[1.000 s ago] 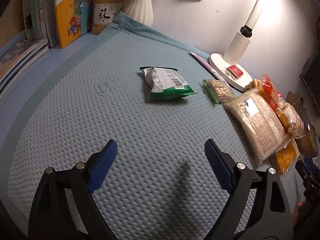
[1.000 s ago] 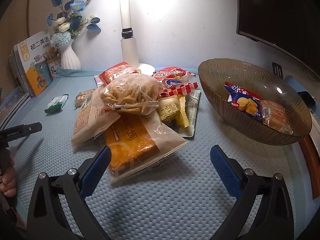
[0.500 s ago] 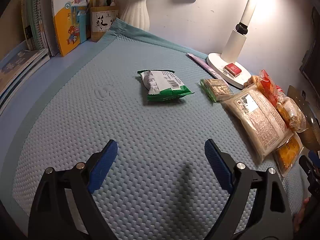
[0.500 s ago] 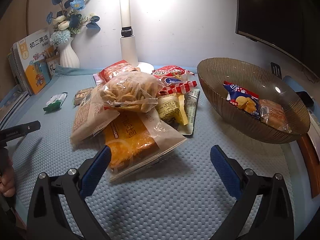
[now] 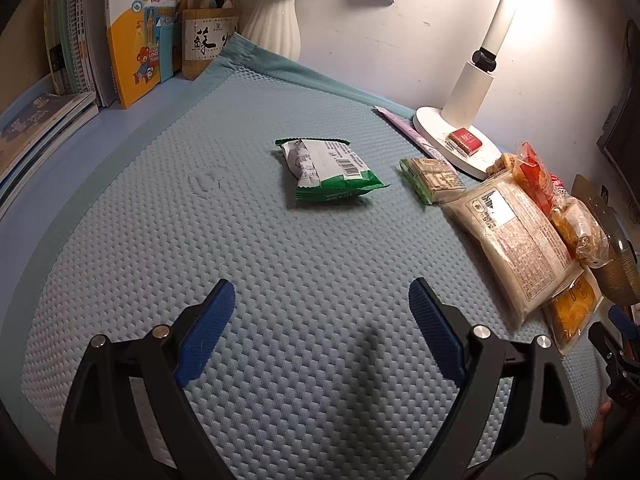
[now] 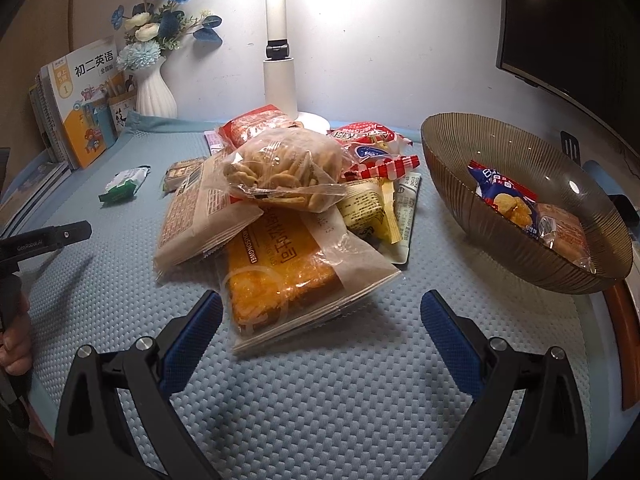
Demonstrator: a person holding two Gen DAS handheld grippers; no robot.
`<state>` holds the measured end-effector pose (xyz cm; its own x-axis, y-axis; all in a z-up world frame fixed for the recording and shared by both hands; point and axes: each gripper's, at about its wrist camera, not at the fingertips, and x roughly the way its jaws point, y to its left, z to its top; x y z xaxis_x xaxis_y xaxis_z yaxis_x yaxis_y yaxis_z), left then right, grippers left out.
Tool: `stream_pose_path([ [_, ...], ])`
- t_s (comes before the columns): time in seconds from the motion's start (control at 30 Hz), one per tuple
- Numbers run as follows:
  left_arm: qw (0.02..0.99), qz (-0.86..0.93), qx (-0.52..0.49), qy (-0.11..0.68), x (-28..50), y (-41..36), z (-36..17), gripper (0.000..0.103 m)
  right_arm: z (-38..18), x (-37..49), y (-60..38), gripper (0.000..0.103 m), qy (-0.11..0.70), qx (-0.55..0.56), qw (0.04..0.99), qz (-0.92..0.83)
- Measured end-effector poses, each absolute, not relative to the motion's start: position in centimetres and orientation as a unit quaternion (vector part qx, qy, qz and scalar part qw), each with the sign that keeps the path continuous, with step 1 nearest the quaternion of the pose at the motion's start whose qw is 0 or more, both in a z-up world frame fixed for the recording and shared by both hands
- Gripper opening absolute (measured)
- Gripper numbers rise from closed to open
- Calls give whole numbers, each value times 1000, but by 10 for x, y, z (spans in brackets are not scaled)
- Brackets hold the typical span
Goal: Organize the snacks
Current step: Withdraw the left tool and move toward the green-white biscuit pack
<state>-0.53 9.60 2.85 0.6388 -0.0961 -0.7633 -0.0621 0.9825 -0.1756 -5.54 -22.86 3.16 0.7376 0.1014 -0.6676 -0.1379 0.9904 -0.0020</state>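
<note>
A green and white snack packet (image 5: pixel 330 172) lies alone on the blue mat, well ahead of my open left gripper (image 5: pixel 320 300). To its right sit a small green-edged bar (image 5: pixel 434 176) and a long beige packet (image 5: pixel 516 240). In the right wrist view, a heap of snacks tops out with a clear bag of biscuits (image 6: pixel 280 168) over an orange cake packet (image 6: pixel 280 276). My right gripper (image 6: pixel 322 312) stands open just before that orange packet, nothing between its fingers. A ribbed brown bowl (image 6: pixel 516 248) at the right holds a blue snack bag (image 6: pixel 504 196) and a wrapped cake (image 6: pixel 564 232).
A white desk lamp (image 6: pixel 280 68) stands at the back wall, with a small red box (image 5: pixel 464 140) on its base. A white vase (image 6: pixel 154 92), books (image 5: pixel 132 36) and a pen holder (image 5: pixel 206 46) line the back left. A dark monitor (image 6: pixel 568 28) hangs at the right.
The left gripper has drifted slightly forward and the view tilted down a little. The right gripper has edged closer to the orange packet. Both stay open.
</note>
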Motion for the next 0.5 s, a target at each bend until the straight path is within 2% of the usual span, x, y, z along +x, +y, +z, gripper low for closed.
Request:
stream_pose_path([
  [0.5, 898, -20, -84, 432, -5, 91, 27, 88, 30, -58, -215, 98, 359, -55, 928, 85],
])
